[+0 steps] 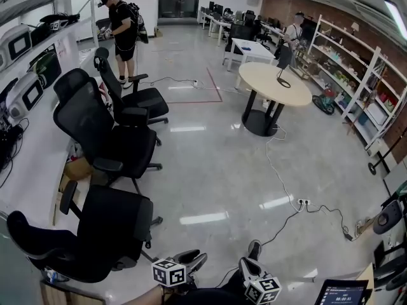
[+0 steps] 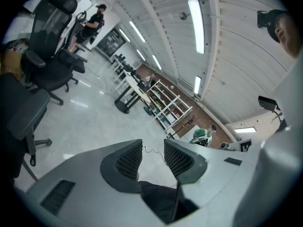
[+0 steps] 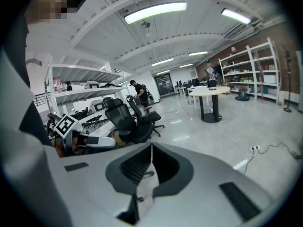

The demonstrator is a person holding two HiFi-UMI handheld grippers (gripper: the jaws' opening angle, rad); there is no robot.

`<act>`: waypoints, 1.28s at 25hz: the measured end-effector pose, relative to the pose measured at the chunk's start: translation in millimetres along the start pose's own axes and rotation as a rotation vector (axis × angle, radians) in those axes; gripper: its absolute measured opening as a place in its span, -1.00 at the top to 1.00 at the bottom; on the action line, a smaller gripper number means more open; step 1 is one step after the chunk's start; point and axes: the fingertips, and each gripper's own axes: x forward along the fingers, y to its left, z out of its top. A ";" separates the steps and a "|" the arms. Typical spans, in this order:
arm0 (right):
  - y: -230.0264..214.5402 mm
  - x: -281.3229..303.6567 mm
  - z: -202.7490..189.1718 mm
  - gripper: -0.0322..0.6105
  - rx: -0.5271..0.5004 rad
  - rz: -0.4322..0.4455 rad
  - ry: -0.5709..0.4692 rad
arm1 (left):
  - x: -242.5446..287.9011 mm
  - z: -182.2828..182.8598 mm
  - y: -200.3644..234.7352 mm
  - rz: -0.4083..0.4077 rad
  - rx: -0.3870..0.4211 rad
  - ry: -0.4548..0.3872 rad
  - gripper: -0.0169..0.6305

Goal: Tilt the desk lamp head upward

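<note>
Lamp [image 1: 282, 75] stood far ahead and rightward, nearer the right gripper [image 1: 253, 254] (shut, empty); left gripper [image 1: 193, 259] gaped, empty.

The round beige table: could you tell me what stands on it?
A thin black desk lamp stands on the round beige table, toward its right. Nothing covers the top; the lamp's head is too small to make out.

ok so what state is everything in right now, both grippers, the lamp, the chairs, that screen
left gripper: open, nothing between its jaws
right gripper: shut, empty
desk lamp: standing on the round table, untouched, far from both grippers; head angle too small to tell
office chairs: upright, nobody seated
screen: lit
</note>
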 end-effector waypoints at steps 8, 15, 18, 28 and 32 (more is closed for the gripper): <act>-2.3 57.5 23.2 0.88 -0.021 0.066 0.009 | 0.6 28.6 40.1 0.096 -0.030 -0.039 0.48; -20.5 151.9 54.0 0.88 0.028 0.196 0.052 | 17.2 89.7 91.2 0.241 -0.028 -0.091 0.48; -43.3 185.5 83.5 0.88 0.017 0.213 0.058 | 42.8 122.7 104.3 0.263 -0.045 -0.104 0.48; -88.1 277.9 155.0 0.88 -0.002 0.281 0.070 | 127.9 227.4 120.4 0.272 0.022 -0.146 0.48; -93.8 306.7 167.7 0.88 -0.015 0.292 0.087 | 137.3 251.9 144.6 0.287 -0.024 -0.166 0.48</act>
